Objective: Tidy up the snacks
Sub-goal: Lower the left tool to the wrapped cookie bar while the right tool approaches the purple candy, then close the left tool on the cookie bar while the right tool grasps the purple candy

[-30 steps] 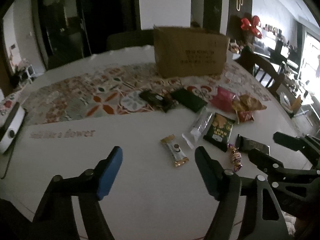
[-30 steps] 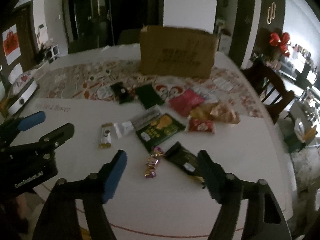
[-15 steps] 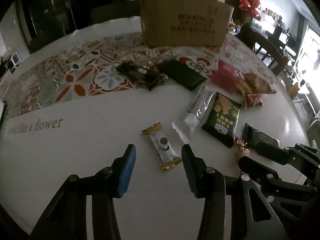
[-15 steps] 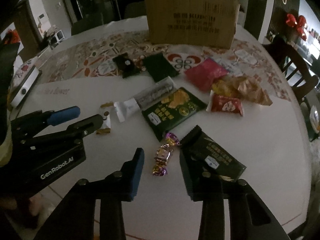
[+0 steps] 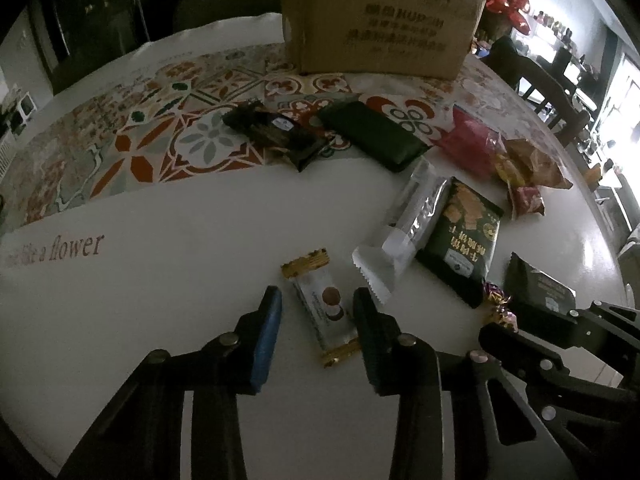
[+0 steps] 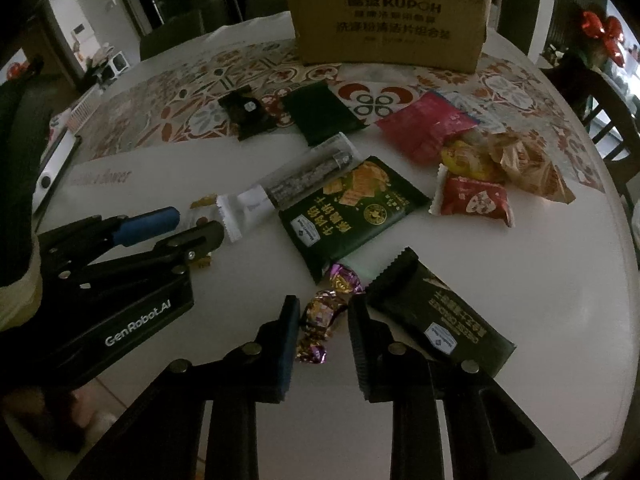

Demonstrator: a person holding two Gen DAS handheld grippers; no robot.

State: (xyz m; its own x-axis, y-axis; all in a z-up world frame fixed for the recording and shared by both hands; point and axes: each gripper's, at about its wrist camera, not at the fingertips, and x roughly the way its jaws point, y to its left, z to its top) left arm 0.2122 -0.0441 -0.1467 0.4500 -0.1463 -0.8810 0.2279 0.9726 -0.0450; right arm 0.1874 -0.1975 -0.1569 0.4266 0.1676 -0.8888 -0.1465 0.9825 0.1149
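Left wrist view: left tongs closing around white gold-ended snack bar; right tongs closing around purple foil-wrapped candy on white counter, pads not yet pressing.

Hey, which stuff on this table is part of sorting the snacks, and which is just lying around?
For the job:
- white bar
- purple candies
- green cracker pack
- black pack
- red packets
- cardboard box

Lying about:
- white device
- chair
- red bow
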